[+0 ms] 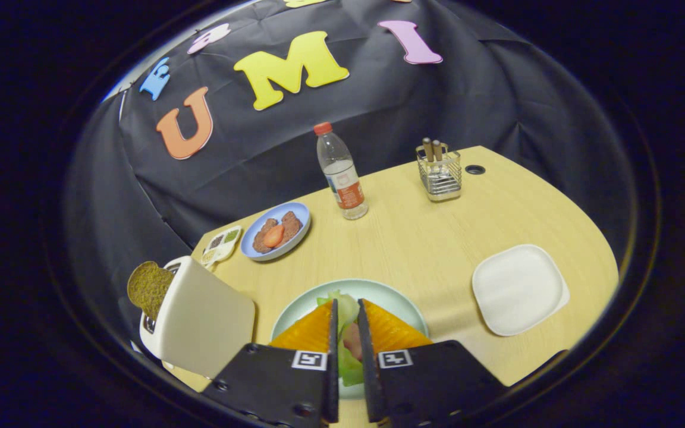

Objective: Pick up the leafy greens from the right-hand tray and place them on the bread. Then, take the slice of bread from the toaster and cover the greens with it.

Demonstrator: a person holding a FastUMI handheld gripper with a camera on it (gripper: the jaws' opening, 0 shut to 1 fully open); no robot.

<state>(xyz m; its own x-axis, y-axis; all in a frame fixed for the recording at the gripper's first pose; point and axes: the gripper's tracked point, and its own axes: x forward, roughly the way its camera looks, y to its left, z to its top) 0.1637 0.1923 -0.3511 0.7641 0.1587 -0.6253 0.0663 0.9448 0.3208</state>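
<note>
The gripper [347, 333] has its two orange fingers [310, 333] nearly closed, a narrow gap left, pinching the leafy greens [347, 312] between them over the pale green plate [390, 297]. Whether bread lies under them cannot be told. On the wooden table [426, 238], the white toaster [200, 321] stands just left of the plate, a brown bread slice [148, 288] poking out. The white tray [518, 289] sits to the right. Risk: opening too high could let the greens cling to a finger or slide off; swinging left could knock the toaster.
</note>
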